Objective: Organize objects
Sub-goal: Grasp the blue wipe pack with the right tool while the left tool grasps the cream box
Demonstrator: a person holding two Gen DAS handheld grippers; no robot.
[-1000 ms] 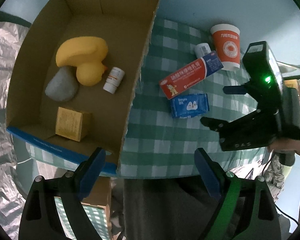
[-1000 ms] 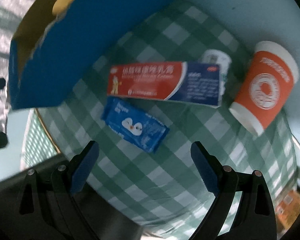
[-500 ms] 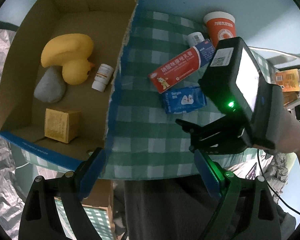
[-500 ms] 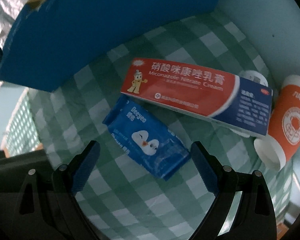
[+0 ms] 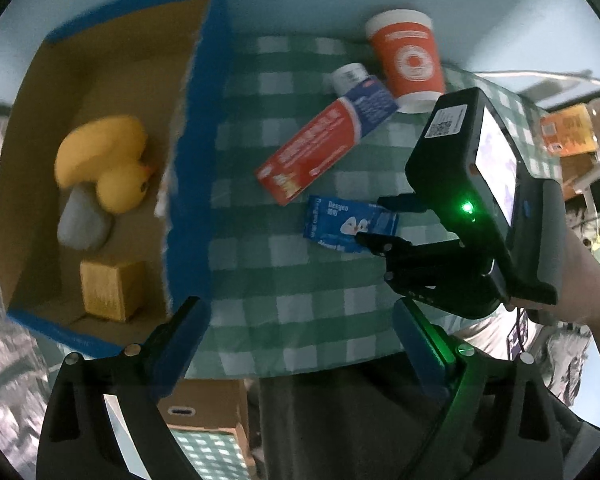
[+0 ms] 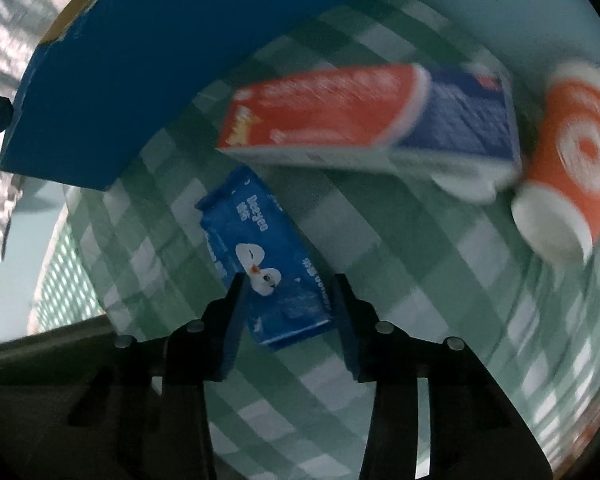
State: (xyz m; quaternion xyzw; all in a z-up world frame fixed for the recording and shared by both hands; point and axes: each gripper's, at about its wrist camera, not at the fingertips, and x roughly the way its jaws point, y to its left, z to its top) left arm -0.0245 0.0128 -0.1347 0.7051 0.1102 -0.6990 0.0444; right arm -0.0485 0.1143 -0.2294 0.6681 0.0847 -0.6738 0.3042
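Right jaws (image 6: 288,308) just closed on blue tissue pack (image 6: 268,264), left jaws (image 5: 300,344) apart, empty.

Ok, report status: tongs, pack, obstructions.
Right tongs just closed on blue tissue pack. Left tongs open, empty. Red box beside pack, not blocking.
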